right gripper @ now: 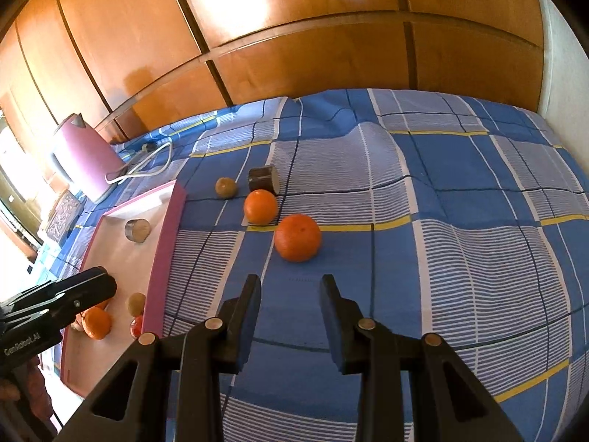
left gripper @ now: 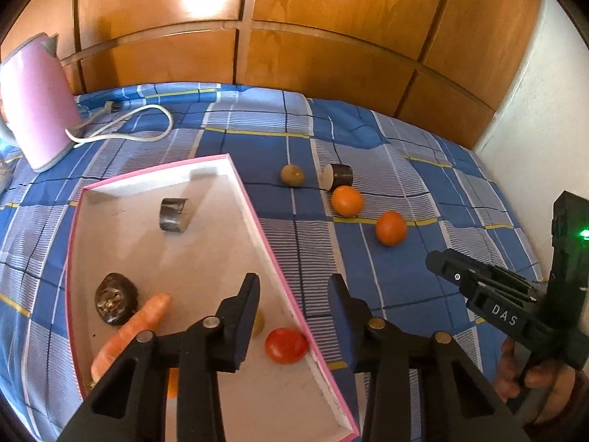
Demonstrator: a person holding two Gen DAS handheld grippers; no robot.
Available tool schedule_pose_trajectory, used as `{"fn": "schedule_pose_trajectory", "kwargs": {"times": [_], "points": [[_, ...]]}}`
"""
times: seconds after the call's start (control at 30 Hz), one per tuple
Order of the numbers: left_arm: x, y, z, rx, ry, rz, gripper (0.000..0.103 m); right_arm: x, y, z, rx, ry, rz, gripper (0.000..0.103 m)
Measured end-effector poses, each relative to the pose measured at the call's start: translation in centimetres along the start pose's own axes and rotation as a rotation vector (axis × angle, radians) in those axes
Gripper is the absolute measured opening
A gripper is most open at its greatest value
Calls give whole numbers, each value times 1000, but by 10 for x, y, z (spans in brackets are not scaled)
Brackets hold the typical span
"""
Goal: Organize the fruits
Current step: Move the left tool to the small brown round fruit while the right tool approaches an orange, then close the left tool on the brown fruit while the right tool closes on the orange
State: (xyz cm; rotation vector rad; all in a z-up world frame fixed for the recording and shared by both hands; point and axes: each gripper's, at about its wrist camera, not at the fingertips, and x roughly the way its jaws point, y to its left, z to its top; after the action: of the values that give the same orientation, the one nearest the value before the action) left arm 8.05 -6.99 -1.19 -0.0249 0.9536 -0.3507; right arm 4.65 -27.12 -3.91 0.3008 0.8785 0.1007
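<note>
A pink-rimmed white tray (left gripper: 272, 258) lies on the blue checked cloth. In it are a carrot (left gripper: 129, 331), a red tomato (left gripper: 285, 346), a dark lumpy fruit (left gripper: 116, 304) and a dark cut cylinder (left gripper: 175, 215). My left gripper (left gripper: 292, 294) is open and empty, its jaws astride the tray's right rim. On the cloth lie two oranges (right gripper: 297, 237) (right gripper: 260, 207), a brown kiwi (right gripper: 225, 188) and another dark cylinder (right gripper: 263, 179). My right gripper (right gripper: 291, 291) is open and empty, just short of the nearer orange. The tray (right gripper: 165, 243) also shows in the right wrist view.
A pink kettle (left gripper: 35, 107) with a white cord (left gripper: 125, 129) stands at the back left. Wooden cabinet doors (left gripper: 331, 55) rise behind the bed. A white wall (left gripper: 545, 110) is at the right. The other hand-held gripper (left gripper: 508, 305) shows at the right.
</note>
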Motion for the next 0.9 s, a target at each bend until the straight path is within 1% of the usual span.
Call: {"fn": "schedule_pose_trajectory", "kwargs": {"times": [0.07, 0.1, 0.17, 0.23, 0.3, 0.4, 0.5, 0.6, 0.73, 0.9], "points": [[4, -1, 3, -1, 8, -14, 33, 1, 0, 1, -2, 0, 0, 33], [8, 0, 5, -5, 18, -23, 31, 1, 0, 1, -7, -1, 1, 33], [13, 0, 10, -10, 28, -32, 24, 1, 2, 4, -25, -7, 2, 33], [18, -3, 16, 1, 34, -53, 21, 2, 6, 8, -49, -13, 12, 33], [22, -4, 23, 2, 36, -67, 21, 2, 10, 11, -70, -21, 25, 33], [29, -4, 38, -1, 32, -72, 20, 3, 16, 18, -112, -33, 44, 38], [40, -4, 53, 0, 30, -78, 19, 5, 22, 23, -150, -40, 44, 38], [57, -3, 68, -8, 51, -81, 19, 11, 25, 26, -167, -29, 52, 38], [79, -3, 84, -4, 71, -69, 19, 17, 25, 30, -181, -19, 69, 38], [108, -3, 102, -8, 107, -32, 20, 23, 21, 38, -187, -16, 86, 38]]}}
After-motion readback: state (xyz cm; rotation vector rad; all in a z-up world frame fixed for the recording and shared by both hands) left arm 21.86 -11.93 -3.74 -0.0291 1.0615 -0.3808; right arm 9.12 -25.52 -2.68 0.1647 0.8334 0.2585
